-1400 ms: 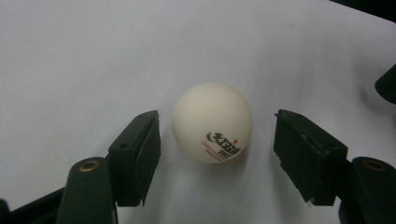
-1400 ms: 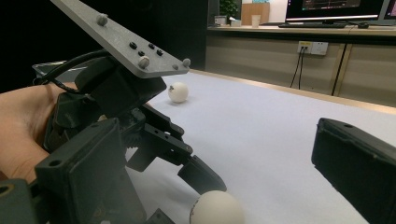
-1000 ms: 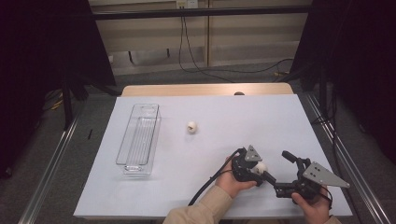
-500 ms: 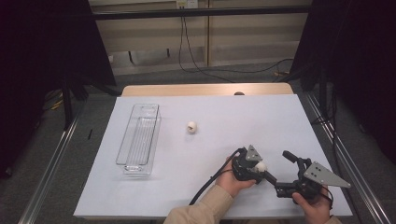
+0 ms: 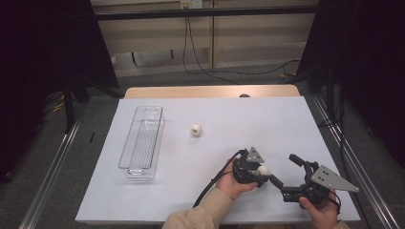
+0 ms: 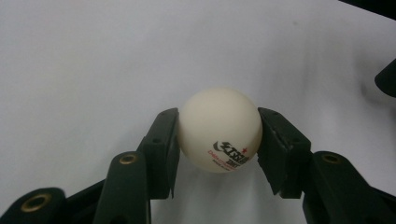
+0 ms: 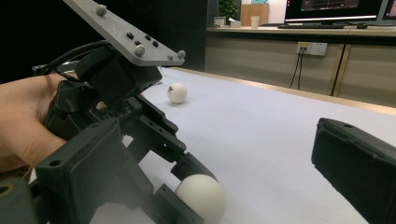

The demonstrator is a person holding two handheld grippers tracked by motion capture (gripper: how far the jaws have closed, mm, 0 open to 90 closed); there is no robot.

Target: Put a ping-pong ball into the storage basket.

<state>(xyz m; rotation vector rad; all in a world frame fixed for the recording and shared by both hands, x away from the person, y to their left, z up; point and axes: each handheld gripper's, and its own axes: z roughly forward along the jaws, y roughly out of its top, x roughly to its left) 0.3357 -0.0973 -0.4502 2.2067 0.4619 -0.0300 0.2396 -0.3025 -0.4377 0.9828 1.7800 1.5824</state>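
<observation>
A white ping-pong ball (image 6: 219,128) with a printed logo sits on the white table, pinched at its sides between the two black jaws of my left gripper (image 6: 217,140). From above, that ball (image 5: 263,170) and the left gripper (image 5: 261,173) lie near the table's front right. My right gripper (image 5: 286,171) rests just right of them, open, its jaws spread wide and pointing at the held ball (image 7: 201,196). A second white ball (image 5: 196,130) lies loose mid-table, also seen farther off as a ball (image 7: 177,93) in the right gripper view.
A clear, long plastic bin (image 5: 142,143) stands on the left part of the white table sheet (image 5: 267,119). A black cable (image 5: 210,183) trails from the left gripper toward the front edge. Metal frame rails run along both sides of the table.
</observation>
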